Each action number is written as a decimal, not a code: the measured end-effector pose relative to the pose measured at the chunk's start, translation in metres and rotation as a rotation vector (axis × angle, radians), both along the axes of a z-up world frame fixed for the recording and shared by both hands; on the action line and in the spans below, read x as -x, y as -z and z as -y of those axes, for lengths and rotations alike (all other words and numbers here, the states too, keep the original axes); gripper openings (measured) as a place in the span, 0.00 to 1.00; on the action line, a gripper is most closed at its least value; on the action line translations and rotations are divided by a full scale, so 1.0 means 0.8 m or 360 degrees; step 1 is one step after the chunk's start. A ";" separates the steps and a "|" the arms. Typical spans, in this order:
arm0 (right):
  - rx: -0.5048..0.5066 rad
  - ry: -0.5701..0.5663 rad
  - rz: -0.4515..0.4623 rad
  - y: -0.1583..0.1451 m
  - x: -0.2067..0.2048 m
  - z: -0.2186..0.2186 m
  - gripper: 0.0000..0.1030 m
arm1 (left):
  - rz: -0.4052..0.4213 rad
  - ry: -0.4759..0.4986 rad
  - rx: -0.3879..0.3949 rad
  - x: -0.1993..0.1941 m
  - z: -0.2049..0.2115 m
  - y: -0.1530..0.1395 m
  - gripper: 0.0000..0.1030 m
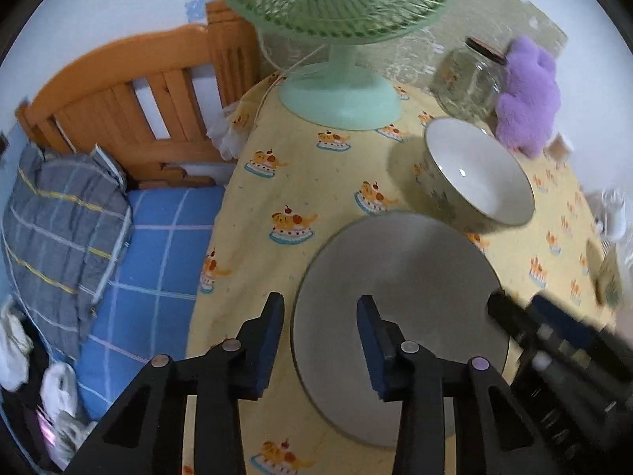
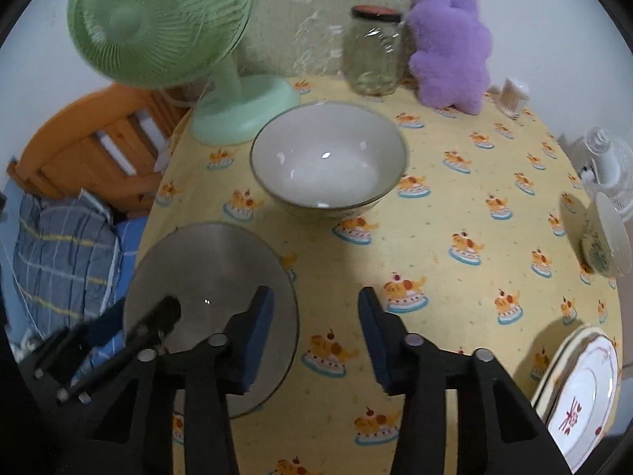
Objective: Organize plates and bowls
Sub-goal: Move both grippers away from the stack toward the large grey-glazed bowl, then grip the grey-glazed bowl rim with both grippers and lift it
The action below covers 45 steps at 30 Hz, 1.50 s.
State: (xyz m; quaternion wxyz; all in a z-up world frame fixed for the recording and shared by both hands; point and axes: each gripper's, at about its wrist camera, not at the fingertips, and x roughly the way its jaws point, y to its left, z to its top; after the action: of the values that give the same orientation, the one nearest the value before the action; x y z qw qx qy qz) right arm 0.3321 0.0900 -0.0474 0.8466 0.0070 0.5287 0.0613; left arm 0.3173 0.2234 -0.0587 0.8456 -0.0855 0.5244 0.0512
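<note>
Yellow cake-print tablecloth [image 2: 455, 213], plain grey round plate [image 2: 209, 277] lying flat, white bowl [image 2: 328, 162] behind it, green fan [image 2: 166, 23] further back, left gripper [image 1: 320, 316] partly open astride the plate rim, right gripper [image 2: 316, 316] partly open, empty.

The right gripper [image 2: 316, 340] hangs over the yellow tablecloth [image 2: 455, 213], jaws apart with nothing between them. A grey plate [image 2: 213, 269] lies at nine o'clock, a white bowl [image 2: 328, 166] at twelve, stacked plates [image 2: 581, 396] at four, a green fan [image 2: 158, 23] at eleven.

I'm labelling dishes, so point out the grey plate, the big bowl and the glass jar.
grey plate [image 1: 399, 277]: left wrist view, bare centre.
big bowl [image 2: 328, 166]: right wrist view, inner floor.
glass jar [image 2: 374, 55]: right wrist view, clear body.
</note>
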 end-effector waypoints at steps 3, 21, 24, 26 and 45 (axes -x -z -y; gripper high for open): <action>-0.0049 -0.0012 -0.0056 0.013 -0.005 -0.002 0.34 | -0.0004 0.0003 -0.0016 -0.008 -0.003 0.006 0.35; -0.0049 -0.0115 -0.0087 0.023 -0.014 -0.014 0.14 | -0.0081 0.0160 -0.0059 -0.010 0.009 0.023 0.19; -0.0038 -0.0109 -0.0088 0.019 -0.010 -0.010 0.14 | -0.0081 0.0195 -0.0055 -0.005 0.014 0.020 0.19; -0.0025 -0.0111 -0.0083 0.015 -0.006 -0.007 0.14 | -0.0081 0.0216 -0.0057 -0.001 0.018 0.017 0.19; 0.0018 0.0102 -0.0134 -0.002 0.108 0.067 0.15 | -0.0104 0.0445 -0.0017 0.086 0.088 0.003 0.19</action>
State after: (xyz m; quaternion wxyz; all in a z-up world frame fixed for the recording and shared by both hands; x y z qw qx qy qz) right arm 0.2460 0.0363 -0.0461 0.8251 0.0218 0.5637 0.0308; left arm 0.2484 0.1527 -0.0613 0.8274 -0.0054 0.5582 -0.0614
